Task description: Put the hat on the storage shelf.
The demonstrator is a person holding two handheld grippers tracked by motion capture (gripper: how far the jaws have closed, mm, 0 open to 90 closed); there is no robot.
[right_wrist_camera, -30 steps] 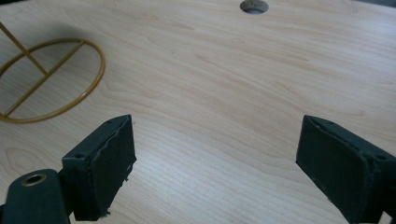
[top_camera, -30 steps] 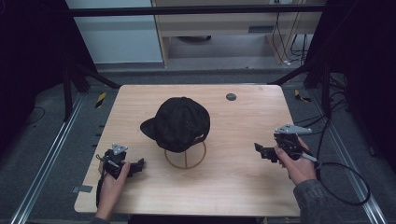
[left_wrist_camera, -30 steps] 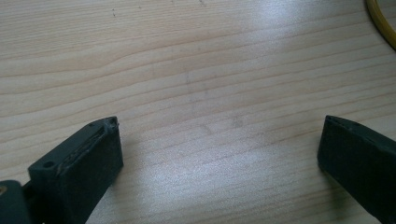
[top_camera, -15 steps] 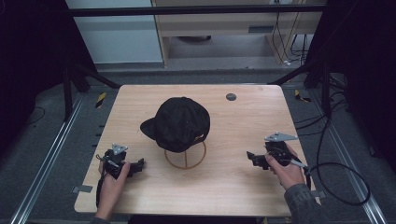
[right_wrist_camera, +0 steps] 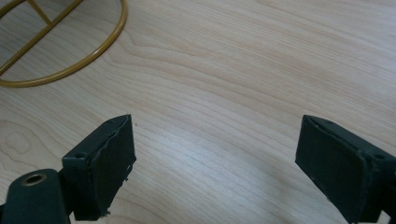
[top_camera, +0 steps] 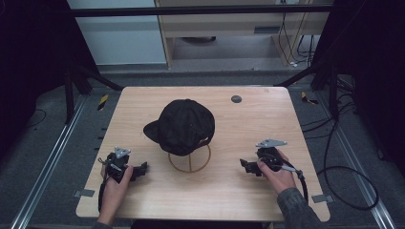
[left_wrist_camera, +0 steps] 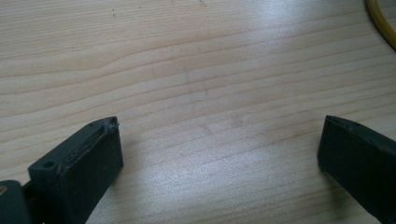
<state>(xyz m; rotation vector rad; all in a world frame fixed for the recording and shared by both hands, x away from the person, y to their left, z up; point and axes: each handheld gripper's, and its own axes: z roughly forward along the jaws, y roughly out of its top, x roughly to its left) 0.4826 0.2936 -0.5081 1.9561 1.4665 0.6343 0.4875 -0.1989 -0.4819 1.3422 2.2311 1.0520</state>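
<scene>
A black cap [top_camera: 184,125] rests on a gold wire stand [top_camera: 189,161] in the middle of the wooden table [top_camera: 248,119]. My left gripper [top_camera: 142,169] sits low at the table's front left, open, jaws pointing right toward the stand, nothing between them [left_wrist_camera: 219,144]. My right gripper [top_camera: 244,165] is at the front right, open and empty [right_wrist_camera: 215,149], jaws pointing left toward the stand. The stand's gold base ring [right_wrist_camera: 70,42] shows at the upper left of the right gripper view. A sliver of the ring [left_wrist_camera: 383,23] shows at the top right of the left gripper view.
A small dark round disc [top_camera: 236,99] lies near the table's far edge. A cable [top_camera: 344,191] trails off the right side to the floor. Metal frame rails [top_camera: 43,171] run beside the table.
My right gripper has come in from the table's right edge, moving left and toward the front. The left gripper and the cap have stayed put.
</scene>
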